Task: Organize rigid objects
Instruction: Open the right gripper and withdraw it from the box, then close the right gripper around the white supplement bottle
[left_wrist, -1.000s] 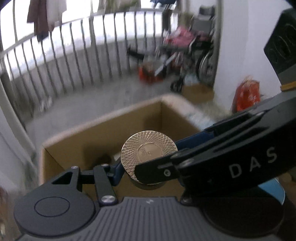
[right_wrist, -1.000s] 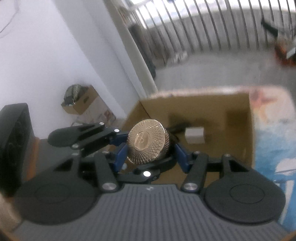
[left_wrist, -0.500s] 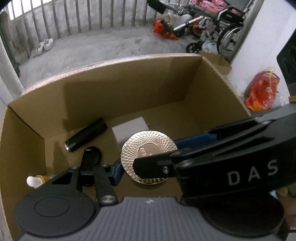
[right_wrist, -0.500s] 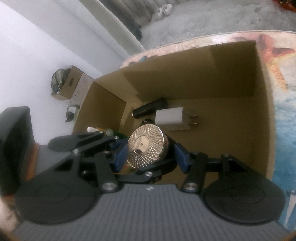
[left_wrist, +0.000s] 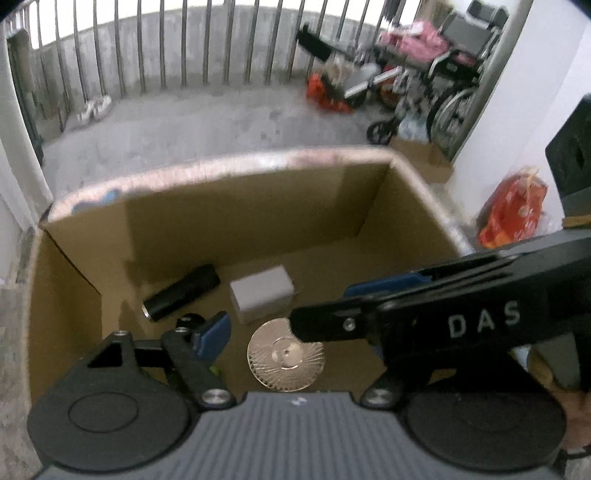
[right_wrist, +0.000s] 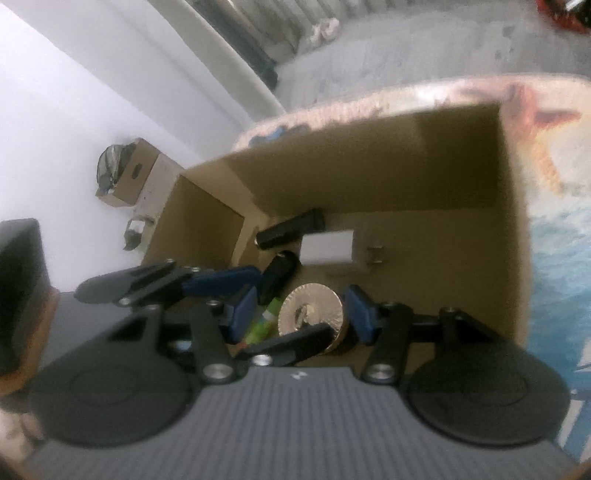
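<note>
A round gold tin (left_wrist: 286, 356) (right_wrist: 310, 317) with a patterned lid is low inside the open cardboard box (left_wrist: 236, 221) (right_wrist: 406, 177), blurred and tilted. My left gripper (left_wrist: 291, 339) is over it with its jaws opening, and neither pad presses on the tin. My right gripper (right_wrist: 301, 314) brackets the tin. Its right pad is at the tin's rim, while a gap shows beside its left pad (right_wrist: 242, 314). On the box floor lie a black cylinder (left_wrist: 181, 295), a white charger block (left_wrist: 260, 293) and a green bottle (right_wrist: 266, 317).
The box stands on a table with a sea-print cloth (right_wrist: 554, 258). Beyond it are a concrete floor, a metal railing (left_wrist: 166, 48), a wheelchair (left_wrist: 450, 74) and a red bag (left_wrist: 513, 214). A small cardboard box (right_wrist: 136, 173) sits by the white wall.
The left jaws have spread and the tin has left them, looking smaller and lower in the box. Both grippers came from above the box rim down over its inside.
</note>
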